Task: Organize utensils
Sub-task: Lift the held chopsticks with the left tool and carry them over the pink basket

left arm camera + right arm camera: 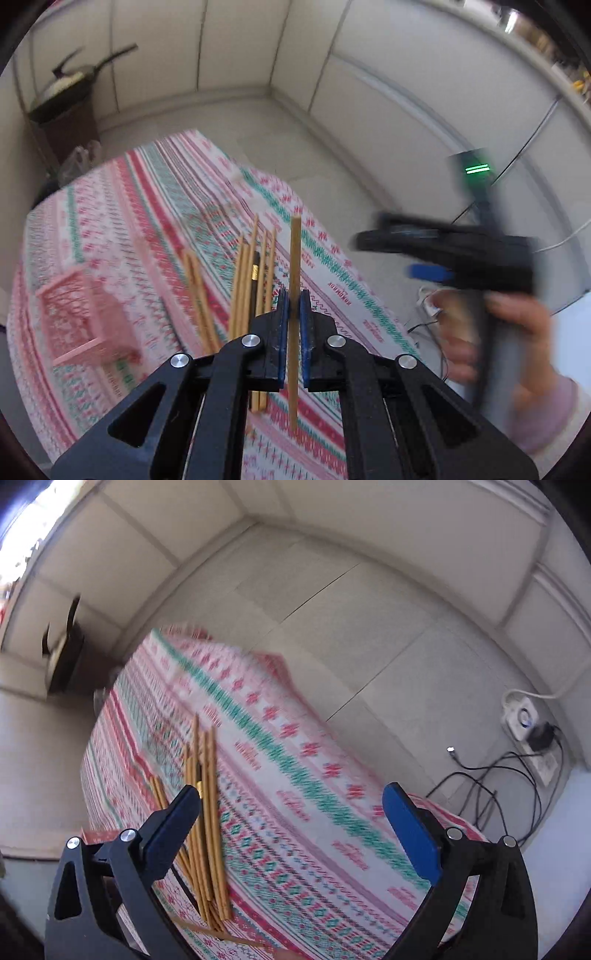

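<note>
My left gripper [294, 301] is shut on a single wooden chopstick [294, 258], held above the table, its length running between the blue pads. Several more wooden chopsticks [247, 280] and one dark chopstick with a gold band [255, 284] lie in a loose pile on the patterned tablecloth [147, 206]. A pink slatted basket [83, 317] stands on the cloth to the left. My right gripper [291, 812] is open and empty above the table, with the chopstick pile [205, 812] beside its left finger. It also shows blurred in the left wrist view [424, 254], held by a hand.
The table's far and right edges drop to a pale tiled floor [369, 627]. A power strip and black cables [532, 746] lie on the floor at right. A pan [70, 85] sits on a dark stand in the far left corner. White cabinet walls surround the room.
</note>
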Tool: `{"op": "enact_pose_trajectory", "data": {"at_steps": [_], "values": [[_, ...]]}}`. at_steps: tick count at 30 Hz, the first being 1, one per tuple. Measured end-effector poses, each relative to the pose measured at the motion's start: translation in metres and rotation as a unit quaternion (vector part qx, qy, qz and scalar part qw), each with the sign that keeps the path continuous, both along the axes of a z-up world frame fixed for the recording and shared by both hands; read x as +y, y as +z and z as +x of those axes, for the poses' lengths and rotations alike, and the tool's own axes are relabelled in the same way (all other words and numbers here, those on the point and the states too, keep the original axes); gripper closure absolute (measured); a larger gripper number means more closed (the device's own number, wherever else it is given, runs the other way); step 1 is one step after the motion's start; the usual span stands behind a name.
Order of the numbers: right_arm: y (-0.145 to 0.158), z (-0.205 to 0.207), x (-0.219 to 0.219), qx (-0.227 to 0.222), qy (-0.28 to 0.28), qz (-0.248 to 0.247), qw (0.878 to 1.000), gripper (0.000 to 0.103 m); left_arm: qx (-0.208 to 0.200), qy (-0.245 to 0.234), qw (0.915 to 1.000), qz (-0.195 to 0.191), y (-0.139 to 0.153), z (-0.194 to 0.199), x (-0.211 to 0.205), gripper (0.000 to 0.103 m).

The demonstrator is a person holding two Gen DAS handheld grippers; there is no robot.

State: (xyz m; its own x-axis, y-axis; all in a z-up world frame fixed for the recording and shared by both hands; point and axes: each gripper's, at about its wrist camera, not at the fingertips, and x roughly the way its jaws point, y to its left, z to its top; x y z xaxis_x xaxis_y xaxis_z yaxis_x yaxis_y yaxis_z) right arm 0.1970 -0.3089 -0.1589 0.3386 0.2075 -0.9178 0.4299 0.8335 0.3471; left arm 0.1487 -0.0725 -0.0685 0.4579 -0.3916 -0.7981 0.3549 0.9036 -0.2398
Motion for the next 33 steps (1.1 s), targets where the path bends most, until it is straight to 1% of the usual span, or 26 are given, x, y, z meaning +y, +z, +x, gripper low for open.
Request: {"op": "enact_pose_trajectory", "data": {"at_steps": [1, 2, 3, 4, 5, 7, 8, 10, 11, 12, 13, 16, 21, 24, 26, 27, 28, 29, 30, 32, 33], "values": [[-0.007, 0.009, 0.01, 0.005, 0.003, 0.0, 1.0, 0.01, -0.018, 0.007, 0.9997, -0.016, 0.017, -0.014, 0.016, 0.098], [-0.011, 0.016, 0.018, 0.007, 0.005, -0.003, 1.0, 0.011, -0.032, 0.011, 0.9991, -0.026, 0.026, -0.023, 0.024, 0.098], [-0.017, 0.024, 0.027, 0.01, 0.011, -0.007, 1.0, 0.015, -0.05, 0.016, 0.998, -0.035, 0.036, -0.033, 0.033, 0.098], [-0.024, 0.032, 0.036, 0.017, 0.02, -0.011, 1.0, 0.022, -0.072, 0.023, 0.996, -0.048, 0.048, -0.044, 0.046, 0.098], [-0.03, 0.039, 0.043, 0.025, 0.028, -0.013, 0.999, 0.025, -0.088, 0.03, 0.9939, -0.059, 0.056, -0.052, 0.056, 0.098], [-0.045, 0.05, 0.053, 0.044, 0.036, -0.01, 0.998, 0.039, -0.115, 0.048, 0.989, -0.08, 0.066, -0.065, 0.072, 0.098], [-0.051, 0.054, 0.056, 0.048, 0.036, -0.008, 0.998, 0.042, -0.13, 0.057, 0.9858, -0.089, 0.072, -0.069, 0.081, 0.098], [-0.058, 0.06, 0.064, 0.049, 0.036, -0.008, 0.998, 0.053, -0.152, 0.075, 0.9809, -0.095, 0.083, -0.073, 0.096, 0.098], [-0.059, 0.062, 0.066, 0.048, 0.035, -0.01, 0.998, 0.055, -0.165, 0.086, 0.9777, -0.098, 0.089, -0.076, 0.103, 0.098], [-0.061, 0.064, 0.067, 0.048, 0.032, -0.011, 0.998, 0.059, -0.174, 0.095, 0.975, -0.1, 0.093, -0.079, 0.111, 0.098], [-0.062, 0.066, 0.067, 0.044, 0.03, -0.009, 0.999, 0.063, -0.179, 0.101, 0.9733, -0.103, 0.097, -0.081, 0.118, 0.098], [-0.067, 0.071, 0.074, 0.045, 0.026, -0.008, 0.999, 0.066, -0.184, 0.114, 0.9695, -0.114, 0.103, -0.084, 0.132, 0.098], [-0.069, 0.078, 0.082, 0.044, 0.02, -0.018, 0.999, 0.068, -0.183, 0.122, 0.9684, -0.117, 0.104, -0.088, 0.143, 0.098], [-0.069, 0.082, 0.092, 0.04, 0.026, -0.045, 0.998, 0.068, -0.176, 0.125, 0.9693, -0.117, 0.102, -0.088, 0.145, 0.098], [-0.069, 0.084, 0.102, 0.038, 0.036, -0.077, 0.996, 0.069, -0.175, 0.13, 0.969, -0.116, 0.1, -0.087, 0.147, 0.098], [-0.069, 0.084, 0.109, 0.036, 0.044, -0.102, 0.993, 0.073, -0.177, 0.134, 0.9685, -0.114, 0.101, -0.087, 0.147, 0.098], [-0.069, 0.084, 0.117, 0.03, 0.055, -0.133, 0.989, 0.081, -0.178, 0.138, 0.9681, -0.111, 0.101, -0.088, 0.147, 0.098], [-0.068, 0.083, 0.121, 0.02, 0.063, -0.14, 0.988, 0.089, -0.179, 0.143, 0.9675, -0.108, 0.101, -0.087, 0.148, 0.098], [-0.068, 0.082, 0.122, 0.015, 0.065, -0.135, 0.989, 0.096, -0.18, 0.147, 0.9668, -0.107, 0.1, -0.087, 0.149, 0.098], [-0.068, 0.08, 0.116, 0.013, 0.054, -0.108, 0.993, 0.097, -0.181, 0.153, 0.9661, -0.103, 0.099, -0.087, 0.151, 0.098], [-0.065, 0.077, 0.113, 0.008, 0.05, -0.102, 0.994, 0.097, -0.181, 0.158, 0.9652, -0.102, 0.099, -0.087, 0.153, 0.098]]}}
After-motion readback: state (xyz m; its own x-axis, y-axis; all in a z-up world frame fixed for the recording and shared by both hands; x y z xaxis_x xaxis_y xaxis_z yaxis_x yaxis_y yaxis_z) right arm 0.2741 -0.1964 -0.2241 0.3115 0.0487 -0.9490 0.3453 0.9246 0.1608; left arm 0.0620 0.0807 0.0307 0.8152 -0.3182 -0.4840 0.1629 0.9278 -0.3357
